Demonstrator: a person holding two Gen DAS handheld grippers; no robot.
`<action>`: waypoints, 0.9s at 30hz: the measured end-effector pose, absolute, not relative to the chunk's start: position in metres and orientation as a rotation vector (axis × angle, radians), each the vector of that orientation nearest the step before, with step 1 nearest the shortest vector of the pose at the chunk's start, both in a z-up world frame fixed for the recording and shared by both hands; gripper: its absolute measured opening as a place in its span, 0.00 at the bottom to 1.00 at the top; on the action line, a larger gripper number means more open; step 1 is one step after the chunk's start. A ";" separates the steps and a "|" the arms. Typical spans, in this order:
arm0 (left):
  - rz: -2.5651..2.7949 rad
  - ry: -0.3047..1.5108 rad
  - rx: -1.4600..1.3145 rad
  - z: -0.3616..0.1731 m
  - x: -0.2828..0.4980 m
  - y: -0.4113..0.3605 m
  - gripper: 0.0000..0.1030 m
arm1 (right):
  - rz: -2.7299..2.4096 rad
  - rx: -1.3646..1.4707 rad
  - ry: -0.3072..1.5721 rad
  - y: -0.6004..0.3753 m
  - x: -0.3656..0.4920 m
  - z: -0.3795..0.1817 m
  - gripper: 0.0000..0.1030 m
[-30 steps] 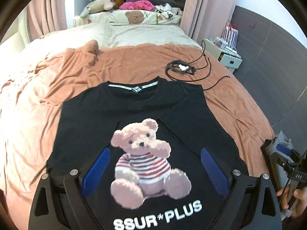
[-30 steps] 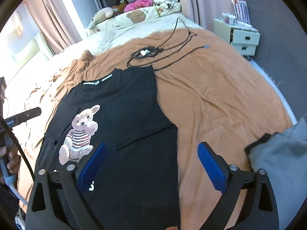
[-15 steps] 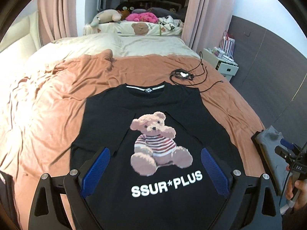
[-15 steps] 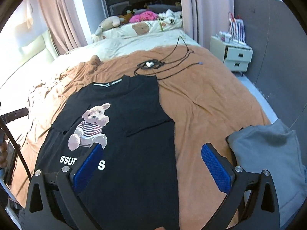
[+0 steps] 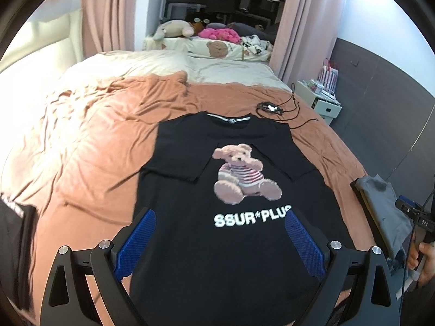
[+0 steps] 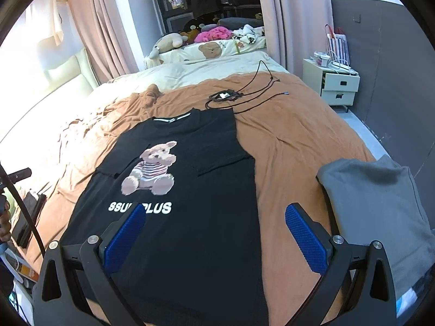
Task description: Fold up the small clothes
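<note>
Both tongs have drawn back and up from the black T-shirt (image 5: 239, 217) over the last second, so more of the bed shows; the left gripper (image 5: 218, 241) and right gripper (image 6: 214, 237) hang spread wide, holding nothing; the shirt lies just ahead of and beneath them, sleeves already turned in, so the lengthwise fold looks next; a grey folded garment (image 6: 380, 203) sits right of the right tongs; a coiled cable (image 6: 225, 96) lies beyond the collar, clear of the hem.
</note>
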State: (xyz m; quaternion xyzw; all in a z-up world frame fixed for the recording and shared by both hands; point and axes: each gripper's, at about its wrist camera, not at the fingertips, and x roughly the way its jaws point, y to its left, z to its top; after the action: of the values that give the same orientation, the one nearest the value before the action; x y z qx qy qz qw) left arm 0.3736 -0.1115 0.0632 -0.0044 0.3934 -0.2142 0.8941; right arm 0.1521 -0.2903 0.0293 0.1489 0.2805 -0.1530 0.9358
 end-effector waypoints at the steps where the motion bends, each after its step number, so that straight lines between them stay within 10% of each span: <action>1: -0.443 0.815 -0.016 0.063 0.366 -0.103 0.94 | -0.313 0.305 0.574 -0.288 0.148 0.029 1.00; 27: -0.301 0.823 -0.227 0.014 0.222 0.088 0.89 | -0.242 0.385 0.532 -0.273 0.010 -0.004 0.98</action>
State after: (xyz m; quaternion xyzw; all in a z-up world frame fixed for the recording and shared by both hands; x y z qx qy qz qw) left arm 0.2222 0.0885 0.0141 -0.1097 0.3977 -0.1454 0.8992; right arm 0.0101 -0.2732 -0.0043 0.1886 0.2605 -0.1186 0.9394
